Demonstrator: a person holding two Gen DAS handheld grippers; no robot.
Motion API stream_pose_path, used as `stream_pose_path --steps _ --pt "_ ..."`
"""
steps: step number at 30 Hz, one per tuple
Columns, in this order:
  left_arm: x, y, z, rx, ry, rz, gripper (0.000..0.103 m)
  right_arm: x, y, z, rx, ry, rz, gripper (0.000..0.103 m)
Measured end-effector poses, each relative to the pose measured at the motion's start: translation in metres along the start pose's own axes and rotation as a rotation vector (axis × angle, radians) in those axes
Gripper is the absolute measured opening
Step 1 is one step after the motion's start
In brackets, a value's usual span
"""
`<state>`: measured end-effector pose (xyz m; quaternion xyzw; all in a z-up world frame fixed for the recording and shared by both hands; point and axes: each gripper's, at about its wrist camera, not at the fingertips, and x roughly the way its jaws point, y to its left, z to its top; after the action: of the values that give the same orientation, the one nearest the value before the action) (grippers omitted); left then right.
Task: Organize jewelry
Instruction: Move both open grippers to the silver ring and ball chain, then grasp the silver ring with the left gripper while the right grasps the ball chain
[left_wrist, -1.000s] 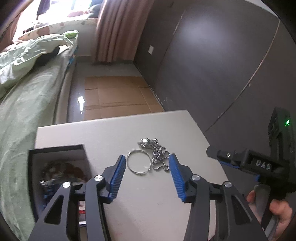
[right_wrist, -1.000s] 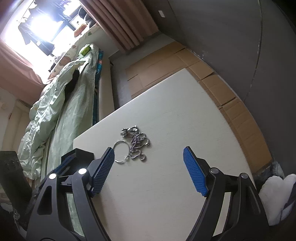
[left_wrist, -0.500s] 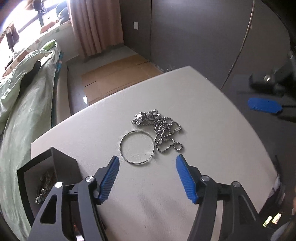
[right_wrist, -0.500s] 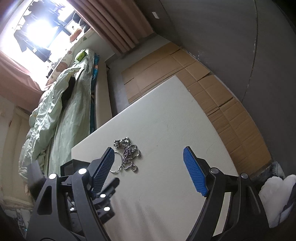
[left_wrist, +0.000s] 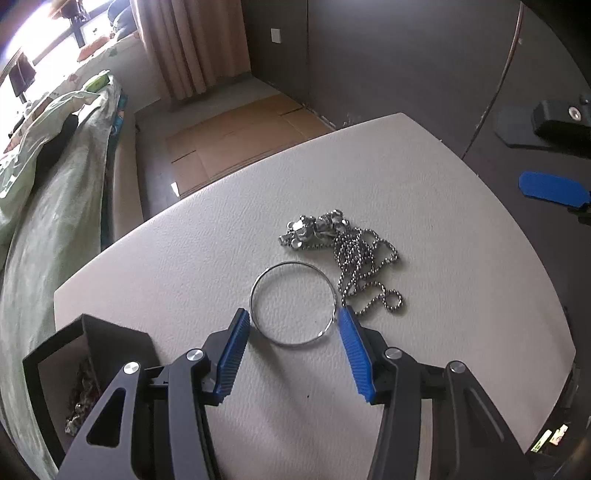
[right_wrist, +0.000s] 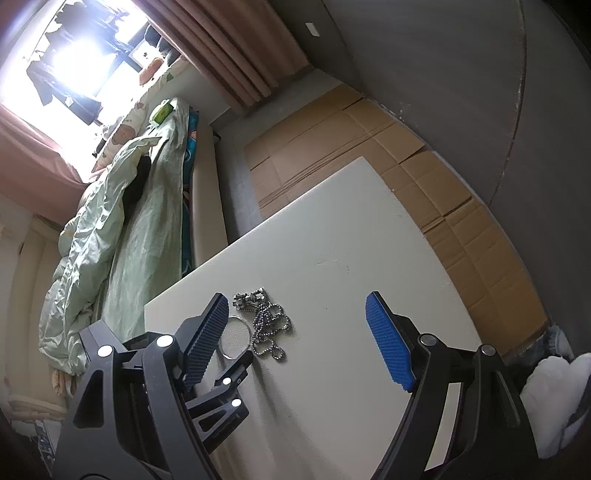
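Note:
A thin silver bangle (left_wrist: 293, 302) lies flat on the white table (left_wrist: 184, 258). Just right of it lies a silver ball chain (left_wrist: 365, 269) with a chunky silver clasp piece (left_wrist: 314, 229). My left gripper (left_wrist: 293, 321) is open, low over the table, with a fingertip on each side of the bangle's near edge. A black jewelry box (left_wrist: 74, 369) with chains inside stands at the near left. My right gripper (right_wrist: 295, 321) is open and empty, higher above the table; the chain (right_wrist: 267, 325) and bangle (right_wrist: 236, 338) show below it.
The table's right edge (left_wrist: 517, 229) drops to dark floor. A bed with green bedding (right_wrist: 110, 229) runs along the left. Flattened cardboard (right_wrist: 351, 140) lies on the floor beyond the table. A white slipper (right_wrist: 554, 384) sits at the lower right.
My left gripper has moved forward and down until its open fingers straddle the bangle. The right gripper has risen and drawn back a little.

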<state>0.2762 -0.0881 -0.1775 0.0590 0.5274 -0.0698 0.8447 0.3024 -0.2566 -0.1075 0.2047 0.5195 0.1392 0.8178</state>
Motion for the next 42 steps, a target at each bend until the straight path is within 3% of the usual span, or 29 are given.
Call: stream_pose_path --steps 10,11,19,31,42 --pt "0.001 -0.002 -0.002 -0.011 -0.046 -0.018 0.051 0.012 0.007 -0.004 -0.038 0.024 -0.02 0.077" --pt "0.001 -0.001 -0.002 -0.013 -0.051 -0.018 0.047 0.015 0.009 -0.005 -0.045 0.027 -0.025 0.077" --pt "-0.011 0.014 -0.002 -0.082 -0.071 -0.08 0.045 0.046 0.028 -0.012 -0.144 0.068 -0.075 0.076" --pt "-0.068 0.047 0.002 -0.163 -0.163 -0.105 0.045 0.075 0.042 -0.018 -0.196 0.113 -0.094 0.058" --pt "-0.114 0.094 -0.012 -0.265 -0.239 -0.089 0.045 0.106 0.077 -0.041 -0.39 0.1 -0.265 0.058"
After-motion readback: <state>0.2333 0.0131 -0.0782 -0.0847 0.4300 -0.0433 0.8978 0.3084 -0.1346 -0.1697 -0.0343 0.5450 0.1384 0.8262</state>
